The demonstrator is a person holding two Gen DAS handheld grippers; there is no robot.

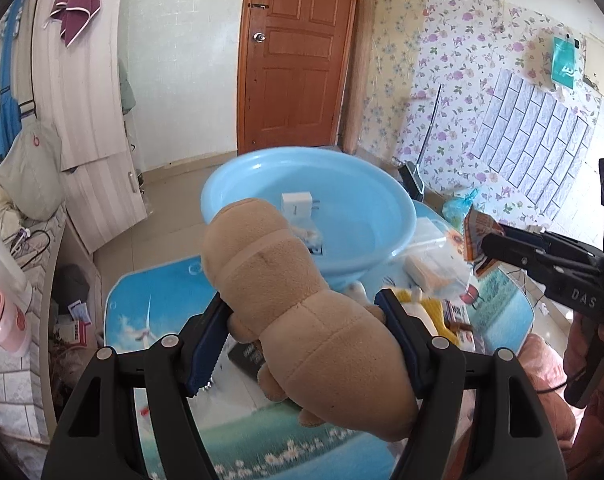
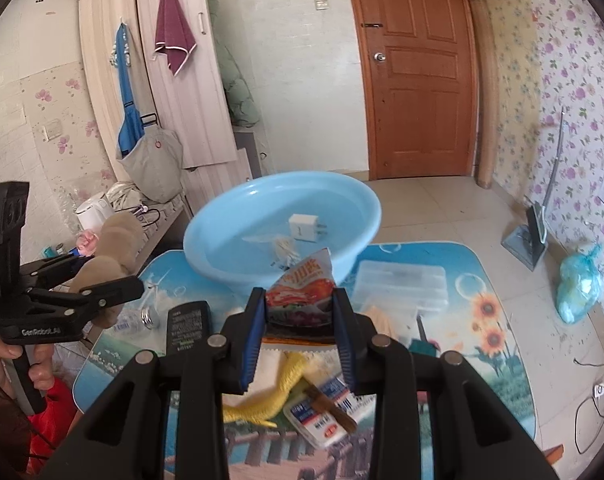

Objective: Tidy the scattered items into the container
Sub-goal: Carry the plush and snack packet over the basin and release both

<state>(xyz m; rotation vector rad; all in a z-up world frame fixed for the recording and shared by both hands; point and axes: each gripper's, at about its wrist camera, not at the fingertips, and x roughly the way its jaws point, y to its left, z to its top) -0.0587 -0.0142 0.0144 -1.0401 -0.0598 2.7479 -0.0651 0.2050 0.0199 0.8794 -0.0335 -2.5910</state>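
Note:
A light blue basin [image 1: 386, 216] [image 2: 230, 240] stands at the far side of the low table and holds a white charger plug [image 1: 296, 207] [image 2: 304, 227] and a small clear bag [image 2: 280, 246]. My left gripper [image 1: 302, 308] is shut on a tan plush toy [image 1: 302, 312] [image 2: 114, 248], held above the table just short of the basin's near rim. My right gripper [image 2: 300, 300] is shut on a red snack packet [image 2: 302, 288] [image 1: 476, 236], lifted close to the basin's near right side.
On the picture-printed table [image 2: 482, 340] lie a black remote-like item [image 2: 188, 324], a yellow knitted piece [image 2: 270, 396], a white labelled packet [image 2: 326, 412], a clear plastic box [image 2: 402, 284] and a small bottle [image 2: 138, 320]. A hand [image 2: 38, 372] grips the left handle. Floor clutter lies right.

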